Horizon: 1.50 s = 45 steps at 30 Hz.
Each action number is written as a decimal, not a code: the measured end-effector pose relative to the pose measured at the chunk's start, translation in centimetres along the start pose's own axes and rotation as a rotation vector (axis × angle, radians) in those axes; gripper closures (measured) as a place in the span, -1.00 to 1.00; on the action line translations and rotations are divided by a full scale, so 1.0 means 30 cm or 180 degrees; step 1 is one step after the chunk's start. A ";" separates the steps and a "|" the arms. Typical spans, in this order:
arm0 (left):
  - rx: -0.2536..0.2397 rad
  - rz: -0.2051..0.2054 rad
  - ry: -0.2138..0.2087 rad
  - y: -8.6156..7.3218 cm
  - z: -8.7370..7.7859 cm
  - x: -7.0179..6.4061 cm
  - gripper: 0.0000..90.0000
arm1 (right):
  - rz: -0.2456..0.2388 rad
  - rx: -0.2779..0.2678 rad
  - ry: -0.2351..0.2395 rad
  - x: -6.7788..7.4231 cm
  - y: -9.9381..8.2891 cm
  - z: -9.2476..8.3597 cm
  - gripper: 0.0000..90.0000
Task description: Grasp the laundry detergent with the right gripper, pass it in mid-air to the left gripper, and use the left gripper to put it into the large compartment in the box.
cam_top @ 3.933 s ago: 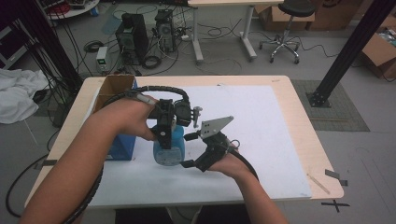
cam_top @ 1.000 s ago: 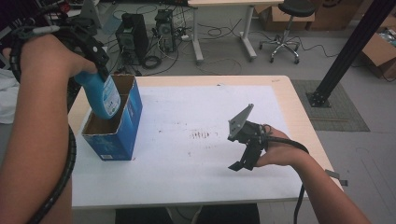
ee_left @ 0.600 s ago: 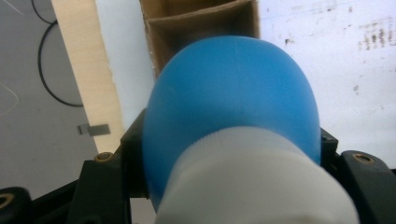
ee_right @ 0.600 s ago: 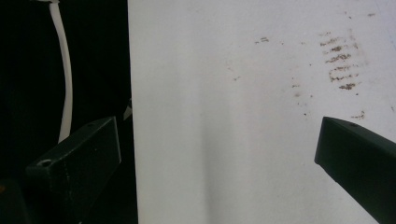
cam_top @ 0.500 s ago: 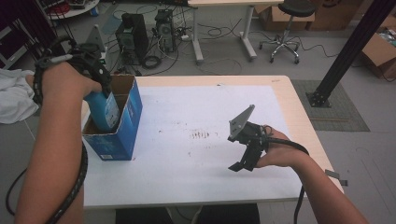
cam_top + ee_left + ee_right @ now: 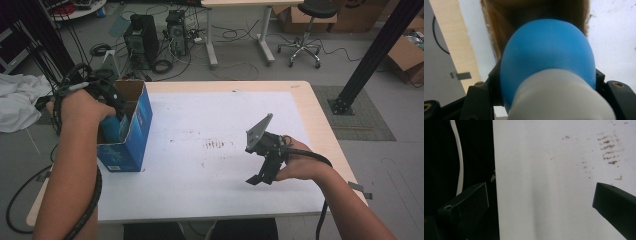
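I have the left tongs (image 6: 111,117) clamped on the blue bottle (image 6: 549,65), gripping it near its white cap (image 6: 559,97) so the body points down into the open cardboard box (image 6: 131,131). In the high view the bottle sits partly inside the box mouth, at the left edge of the counter (image 6: 210,165). I hold it by the neck because, I judge, that lets the wide body go in first without the tongs catching the box walls. From the left gripper view I see brown cardboard around the bottle; whether anything else lies in the box I cannot tell. My right tongs (image 6: 264,167) rest spread apart and empty, well apart from the box, above the stained white sheet (image 6: 564,195), keeping clear.
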<state>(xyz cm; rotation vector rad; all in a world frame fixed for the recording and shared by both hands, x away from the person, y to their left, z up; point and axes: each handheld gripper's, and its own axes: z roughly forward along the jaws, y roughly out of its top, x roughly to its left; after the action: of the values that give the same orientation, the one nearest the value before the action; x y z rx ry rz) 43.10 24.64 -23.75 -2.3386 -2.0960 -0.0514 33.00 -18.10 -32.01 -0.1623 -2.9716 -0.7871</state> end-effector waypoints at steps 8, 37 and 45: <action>0.0026 -0.0025 -0.0032 0.004 0.070 0.012 -0.15 | 0.0036 0.0089 0.0009 -0.001 -0.008 -0.001 -1.00; 0.0011 -0.0006 -0.0068 0.002 0.171 0.017 -0.15 | 0.0138 0.1119 -0.0085 -0.045 -0.043 -0.149 -1.00; -0.0064 -0.0043 -0.0080 -0.003 0.176 0.018 -0.15 | 0.0118 0.1201 -0.0103 -0.054 -0.031 -0.179 -1.00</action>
<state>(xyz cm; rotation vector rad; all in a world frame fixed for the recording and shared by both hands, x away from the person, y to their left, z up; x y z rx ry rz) 43.20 25.30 -29.02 -2.3485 -2.1329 -0.0437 34.69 -21.72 -27.94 -0.2085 -3.0670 -0.2113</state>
